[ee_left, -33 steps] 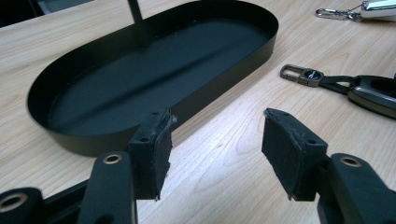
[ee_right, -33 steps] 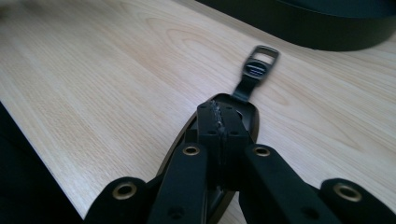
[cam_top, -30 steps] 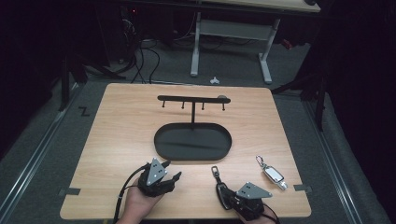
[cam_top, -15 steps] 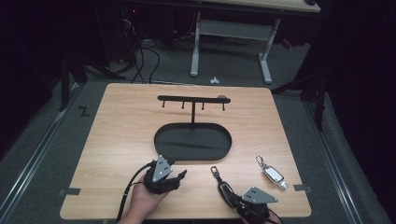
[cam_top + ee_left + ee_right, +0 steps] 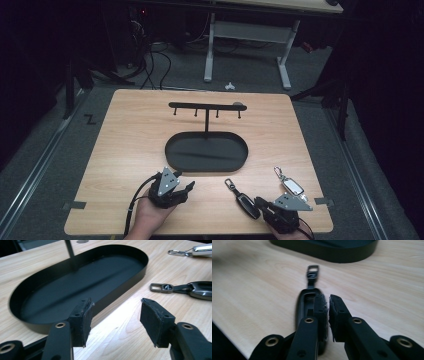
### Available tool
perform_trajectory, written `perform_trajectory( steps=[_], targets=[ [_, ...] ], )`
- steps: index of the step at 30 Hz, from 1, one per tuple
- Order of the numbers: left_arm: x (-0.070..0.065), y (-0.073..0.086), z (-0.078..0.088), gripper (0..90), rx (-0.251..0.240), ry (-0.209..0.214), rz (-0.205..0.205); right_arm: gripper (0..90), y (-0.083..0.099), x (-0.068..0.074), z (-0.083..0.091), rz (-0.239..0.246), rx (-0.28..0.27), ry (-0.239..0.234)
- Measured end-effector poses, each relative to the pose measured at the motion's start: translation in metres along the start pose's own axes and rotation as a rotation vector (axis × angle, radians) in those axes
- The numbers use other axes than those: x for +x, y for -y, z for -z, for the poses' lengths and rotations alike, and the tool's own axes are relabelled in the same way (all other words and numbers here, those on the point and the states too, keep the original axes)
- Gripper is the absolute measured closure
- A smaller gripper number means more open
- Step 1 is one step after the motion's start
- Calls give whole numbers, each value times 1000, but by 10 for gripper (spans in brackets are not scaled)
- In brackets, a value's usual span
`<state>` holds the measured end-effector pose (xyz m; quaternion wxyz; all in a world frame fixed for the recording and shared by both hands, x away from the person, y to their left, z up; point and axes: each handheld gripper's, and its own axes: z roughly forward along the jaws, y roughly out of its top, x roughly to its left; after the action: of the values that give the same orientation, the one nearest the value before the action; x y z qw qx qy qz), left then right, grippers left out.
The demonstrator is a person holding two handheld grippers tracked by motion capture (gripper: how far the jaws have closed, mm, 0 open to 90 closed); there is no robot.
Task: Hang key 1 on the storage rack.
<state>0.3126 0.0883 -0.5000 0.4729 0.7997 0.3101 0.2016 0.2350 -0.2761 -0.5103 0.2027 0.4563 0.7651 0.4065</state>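
A black key fob point(image 5: 246, 203) with a strap ring lies flat on the wooden table point(image 5: 130, 140) near its front edge. My right gripper point(image 5: 258, 203) sits just behind it. In the right gripper view the fob point(image 5: 302, 302) lies beside and under the left jaw. The right gripper point(image 5: 328, 301) has just been opening; a narrow slit shows between its pads, with nothing in it. My left gripper point(image 5: 188, 188) rests to the left, open and empty point(image 5: 116, 312), facing the black oval tray point(image 5: 117, 293) of a key stand point(image 5: 206, 106).
A silver key fob point(image 5: 292, 186) with a clip lies on the table right of the black one, also seen far right in the left gripper view point(image 5: 202, 248). The stand's hook bar rises behind the tray point(image 5: 175, 155). Bare wood lies left of the tray.
My right gripper has drawn back to the right, off the black fob, and its jaws parted slightly. The fob stays on the table. The left gripper has barely shifted.
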Motion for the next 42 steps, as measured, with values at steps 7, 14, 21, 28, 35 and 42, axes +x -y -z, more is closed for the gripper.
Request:
perform_trajectory(
  steps=[7,14,21,28,35,42],
  targets=[
    [7,-3,12,405,43,-39,28,770,-2,-24,-2,-26,20,51],
    [20,-9,35,397,61,-71,24,675,-6,-35,-6,-44,48,75],
    [34,24,47,357,40,-83,53,630,-20,-40,-8,-36,76,93],
    [46,38,50,342,50,-74,71,527,-30,-39,-17,-6,176,78],
    [50,42,54,316,46,-80,68,411,-36,-38,-28,12,291,78],
    [50,44,52,311,62,-71,55,310,-47,-42,-33,-13,408,82]
  ],
)
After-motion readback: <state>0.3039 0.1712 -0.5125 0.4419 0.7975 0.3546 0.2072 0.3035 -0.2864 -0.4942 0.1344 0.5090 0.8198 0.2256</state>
